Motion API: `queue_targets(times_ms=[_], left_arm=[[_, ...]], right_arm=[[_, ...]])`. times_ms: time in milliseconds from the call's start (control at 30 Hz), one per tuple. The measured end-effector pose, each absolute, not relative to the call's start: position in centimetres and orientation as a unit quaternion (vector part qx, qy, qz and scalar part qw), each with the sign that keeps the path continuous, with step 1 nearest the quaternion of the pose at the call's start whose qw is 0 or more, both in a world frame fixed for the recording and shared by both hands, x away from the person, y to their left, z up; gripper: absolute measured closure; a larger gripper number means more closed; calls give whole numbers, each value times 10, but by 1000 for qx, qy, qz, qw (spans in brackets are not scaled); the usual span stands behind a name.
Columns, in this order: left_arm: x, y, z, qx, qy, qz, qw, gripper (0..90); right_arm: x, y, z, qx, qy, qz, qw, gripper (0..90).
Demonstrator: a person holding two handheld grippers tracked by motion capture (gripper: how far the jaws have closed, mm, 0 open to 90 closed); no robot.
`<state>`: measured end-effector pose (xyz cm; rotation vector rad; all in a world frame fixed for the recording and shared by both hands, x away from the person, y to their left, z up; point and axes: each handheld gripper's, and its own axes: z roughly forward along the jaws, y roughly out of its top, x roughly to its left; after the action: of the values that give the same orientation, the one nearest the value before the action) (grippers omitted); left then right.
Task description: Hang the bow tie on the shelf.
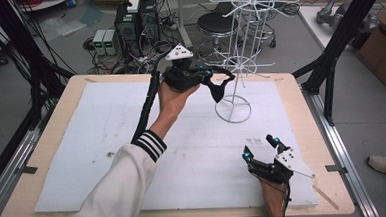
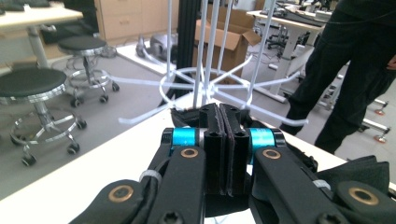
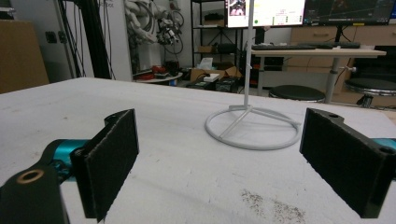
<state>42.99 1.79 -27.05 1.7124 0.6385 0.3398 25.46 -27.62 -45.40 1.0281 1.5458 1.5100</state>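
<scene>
Left hand-held gripper (image 1: 218, 82) is what I watch first: its jaws are pressed together on a black face mask (image 1: 217, 89), which dangles from them beside the white wire rack (image 1: 238, 61). I read the work as hanging that mask on one of the rack's thin arms, which would explain why I carry it up off the table (image 1: 48, 156) and close to the lower ring of prongs rather than resting it on the white sheet (image 1: 107, 128). The strap loop hangs open below the jaws, probably so it can slip over a prong.

Right hand-held gripper (image 1: 261, 147) sits low at the near right corner of the table, jaws spread wide with nothing between them; I take it to be parked out of the way, well apart from the rack's round base (image 1: 233, 109).

From the high view I get the layout: mask just left of the rack's pole. The left gripper view gives me what that lacks, the two pads (image 2: 215, 140) meeting on a thin fold of black fabric, with the ring of white prongs (image 2: 187, 86) right behind. The right gripper view shows the base ring (image 3: 252, 128) flat on the sheet between its own open pads (image 3: 112, 161)
</scene>
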Motion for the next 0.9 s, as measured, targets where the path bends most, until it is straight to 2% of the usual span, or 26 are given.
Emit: queue_targets(times_ms=[900], left_arm=[[430, 5, -323, 763, 286, 121, 567, 881]], right_arm=[[254, -276, -454, 401, 600, 589, 364, 107]])
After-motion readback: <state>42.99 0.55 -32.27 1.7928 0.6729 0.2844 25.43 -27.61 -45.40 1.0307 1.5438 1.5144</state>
